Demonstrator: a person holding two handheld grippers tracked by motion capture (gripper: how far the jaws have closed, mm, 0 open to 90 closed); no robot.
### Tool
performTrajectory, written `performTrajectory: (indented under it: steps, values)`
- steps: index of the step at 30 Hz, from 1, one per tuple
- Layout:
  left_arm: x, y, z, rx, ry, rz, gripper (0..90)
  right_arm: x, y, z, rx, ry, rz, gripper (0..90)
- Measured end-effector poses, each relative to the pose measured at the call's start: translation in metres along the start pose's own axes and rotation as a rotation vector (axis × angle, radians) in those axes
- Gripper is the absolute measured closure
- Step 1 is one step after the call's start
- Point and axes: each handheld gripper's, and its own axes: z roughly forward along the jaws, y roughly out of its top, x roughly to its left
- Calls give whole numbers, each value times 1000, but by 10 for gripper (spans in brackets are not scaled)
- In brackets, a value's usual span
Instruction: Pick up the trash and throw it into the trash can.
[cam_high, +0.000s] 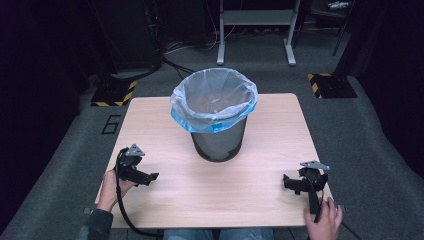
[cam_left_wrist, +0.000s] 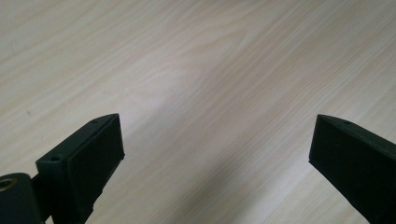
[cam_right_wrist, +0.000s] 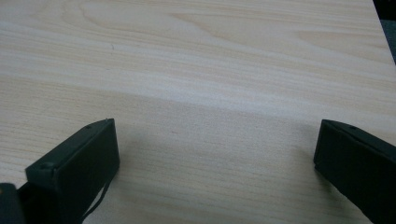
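Note:
A dark mesh waste bin (cam_high: 218, 141) lined with a clear and blue plastic bag (cam_high: 214, 102) stands upright at the middle back of the light wooden table (cam_high: 240, 185). My left gripper (cam_high: 142, 176) rests on the table near its front left, held by a hand, with its jaws wide apart over bare wood (cam_left_wrist: 215, 130). My right gripper (cam_high: 295, 184) rests near the front right edge, also held by a hand, jaws spread wide over bare wood (cam_right_wrist: 217, 135). Nothing lies between either pair of jaws. Both grippers sit well apart from the bin.
Grey carpet surrounds the table. Two black bases with yellow-black hazard stripes (cam_high: 114, 92) (cam_high: 331, 85) stand on the floor at back left and back right. A white metal frame (cam_high: 255, 30) stands behind the table. Cables run across the floor at back.

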Motion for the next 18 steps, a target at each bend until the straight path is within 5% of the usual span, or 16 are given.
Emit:
performTrajectory:
  steps: [6, 14, 18]
  values:
    - [7, -37, 11, -31, 21, -90, 17, 0, 0, 0, 0, 0, 0, 0]
    - [9, -69, 29, -30, 56, -127, 7, 0, 0, 0, 0, 0, 0, 0]
    - [6, -74, 32, -90, 83, -142, 0, 0, 0, 0, 0, 0, 0, 0]
